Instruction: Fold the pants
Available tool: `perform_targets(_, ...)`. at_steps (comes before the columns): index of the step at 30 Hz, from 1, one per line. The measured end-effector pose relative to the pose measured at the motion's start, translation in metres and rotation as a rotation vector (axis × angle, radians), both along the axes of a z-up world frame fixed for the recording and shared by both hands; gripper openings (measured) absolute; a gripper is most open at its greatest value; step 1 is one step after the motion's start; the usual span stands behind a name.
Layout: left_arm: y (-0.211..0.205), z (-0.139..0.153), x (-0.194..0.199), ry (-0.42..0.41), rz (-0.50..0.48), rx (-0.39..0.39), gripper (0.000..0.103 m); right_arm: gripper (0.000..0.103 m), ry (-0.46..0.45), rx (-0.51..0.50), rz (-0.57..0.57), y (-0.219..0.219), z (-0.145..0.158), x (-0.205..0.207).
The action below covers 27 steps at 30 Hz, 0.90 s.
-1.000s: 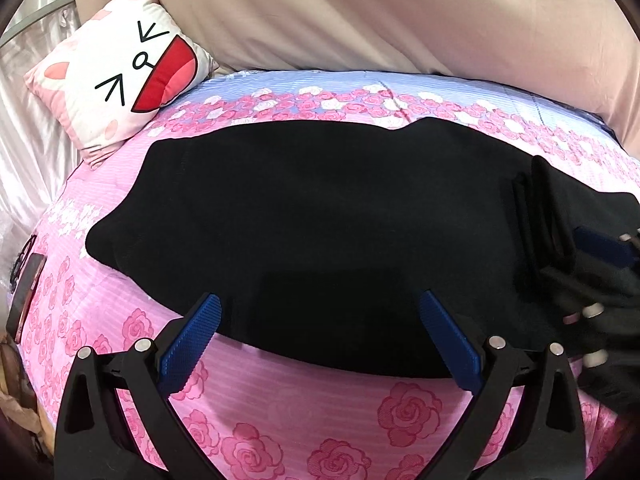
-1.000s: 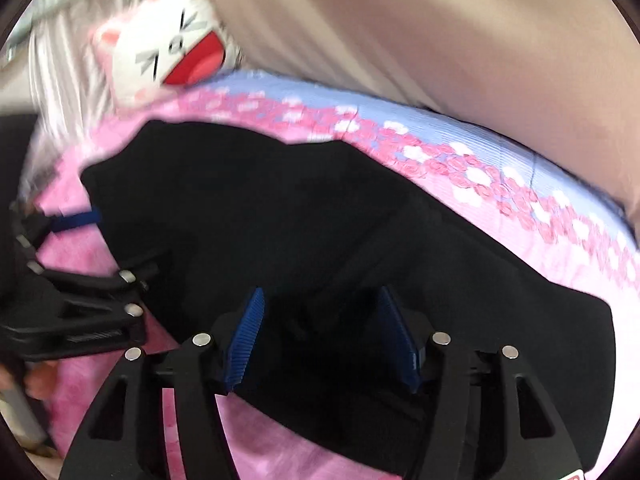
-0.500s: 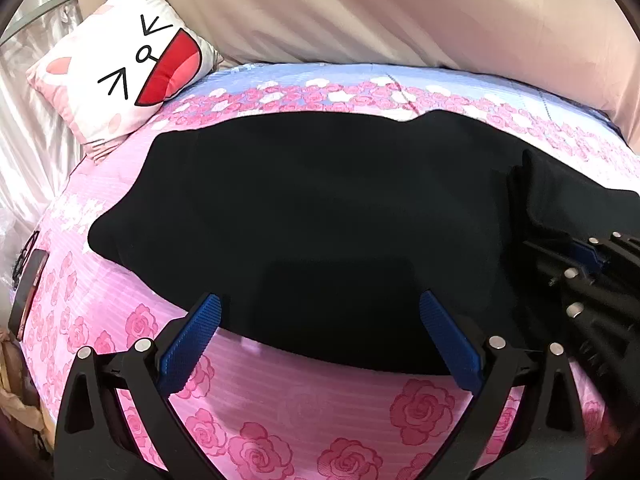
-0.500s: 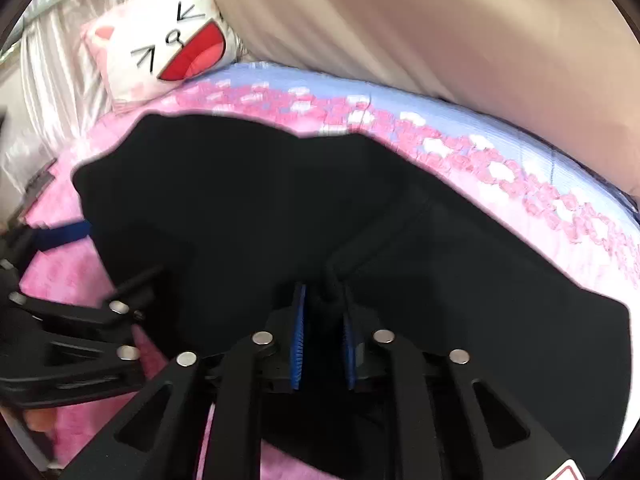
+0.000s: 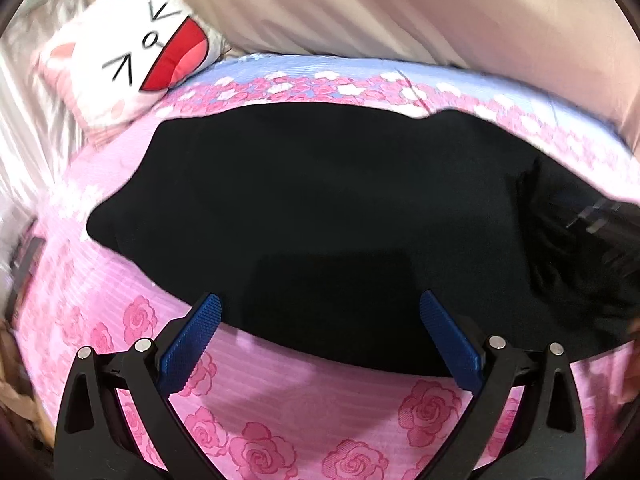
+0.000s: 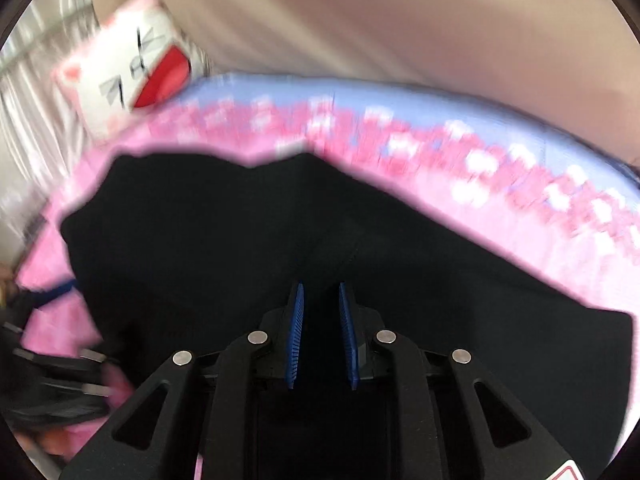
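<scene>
Black pants (image 5: 320, 208) on bedspread (image 5: 304, 408) | right gripper (image 6: 320, 320) closing, seemingly pinching fabric | left gripper (image 5: 320, 332) spread, empty | next: carry fold over

Black gripper (image 5: 320, 320) frames, ribbed blue pads (image 5: 192, 344), silver pivot screws (image 5: 496, 342).

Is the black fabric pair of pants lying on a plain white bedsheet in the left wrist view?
No, the black fabric pair of pants lies on a pink bedsheet printed with roses.
</scene>
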<state>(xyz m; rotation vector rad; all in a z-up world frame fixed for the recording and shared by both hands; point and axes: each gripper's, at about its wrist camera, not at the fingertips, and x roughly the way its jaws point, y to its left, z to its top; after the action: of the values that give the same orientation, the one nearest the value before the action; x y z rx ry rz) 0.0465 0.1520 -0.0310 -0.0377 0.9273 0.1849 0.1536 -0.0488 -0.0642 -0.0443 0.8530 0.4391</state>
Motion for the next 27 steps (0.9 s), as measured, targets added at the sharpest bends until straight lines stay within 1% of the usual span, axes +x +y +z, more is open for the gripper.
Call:
perform_targets(2,0.027,0.007,-0.005,-0.016,0.056,-0.067,0.098,0.018,-0.014,-0.007,-0.006,-0.001,0.005,-0.006)
perform_targets(3,0.045,0.01,-0.008,-0.029,0.1,-0.089,0.098,0.018,-0.014,0.016,-0.01,-0.006,0.011,-0.01)
perform_targets(4,0.059,0.013,-0.009,-0.038,0.136,-0.101,0.098,0.018,-0.017,0.07,-0.018,-0.019,0.022,-0.017)
perform_targets(5,0.081,0.017,-0.013,-0.049,0.191,-0.117,0.098,0.019,-0.025,0.097,-0.035,-0.029,0.029,-0.022)
perform_targets(6,0.098,0.019,-0.015,-0.055,0.237,-0.126,0.098,0.027,-0.039,0.116,-0.073,-0.046,0.037,-0.029)
perform_targets(7,0.113,0.021,-0.018,-0.056,0.281,-0.132,0.098,0.045,-0.049,0.121,-0.104,-0.057,0.044,-0.034)
perform_targets(8,0.128,0.022,-0.022,-0.063,0.328,-0.136,0.098,0.052,-0.062,0.121,-0.165,-0.08,0.05,-0.044)
perform_targets(9,0.136,0.023,-0.026,-0.073,0.355,-0.137,0.098,0.058,-0.077,0.116,-0.226,-0.101,0.055,-0.055)
perform_targets(10,0.141,0.024,-0.029,-0.083,0.374,-0.135,0.098,0.058,-0.088,0.106,-0.293,-0.126,0.058,-0.067)
perform_targets(11,0.142,0.025,-0.032,-0.093,0.387,-0.121,0.098,0.059,-0.078,0.091,-0.381,-0.158,0.058,-0.081)
perform_targets(12,0.14,0.025,-0.031,-0.097,0.385,-0.105,0.098,0.06,-0.055,0.091,-0.438,-0.179,0.056,-0.09)
perform_targets(13,0.137,0.025,-0.03,-0.098,0.377,-0.096,0.098,0.06,-0.023,0.116,-0.485,-0.201,0.051,-0.099)
perform_targets(14,0.127,0.024,-0.024,-0.093,0.348,-0.091,0.098,0.06,0.001,0.151,-0.506,-0.214,0.046,-0.105)
perform_targets(15,0.12,0.023,-0.02,-0.086,0.326,-0.093,0.098,0.06,0.043,0.215,-0.523,-0.23,0.037,-0.11)
perform_targets(18,0.096,0.019,-0.007,-0.055,0.248,-0.128,0.098,0.06,0.135,0.392,-0.507,-0.247,0.012,-0.117)
perform_targets(21,0.069,0.017,0.0,-0.033,0.182,-0.154,0.098,0.06,0.186,0.452,-0.476,-0.244,-0.005,-0.116)
perform_targets(22,0.061,0.018,0.001,-0.031,0.165,-0.151,0.098,0.062,0.207,0.486,-0.45,-0.24,-0.01,-0.114)
perform_targets(23,0.055,0.017,0.0,-0.029,0.155,-0.145,0.098,0.068,0.223,0.515,-0.436,-0.238,-0.015,-0.112)
perform_targets(24,0.048,0.017,-0.001,-0.028,0.143,-0.137,0.098,0.077,0.204,0.55,-0.432,-0.236,-0.015,-0.114)
perform_targets(25,0.043,0.017,-0.001,-0.027,0.136,-0.131,0.098,0.076,0.197,0.574,-0.414,-0.231,-0.016,-0.113)
perform_targets(26,0.037,0.016,-0.001,-0.024,0.13,-0.123,0.098,0.071,0.19,0.56,-0.41,-0.23,-0.016,-0.113)
perform_targets(27,0.033,0.015,-0.001,-0.02,0.127,-0.118,0.098,0.04,0.164,0.521,-0.423,-0.222,-0.013,-0.112)
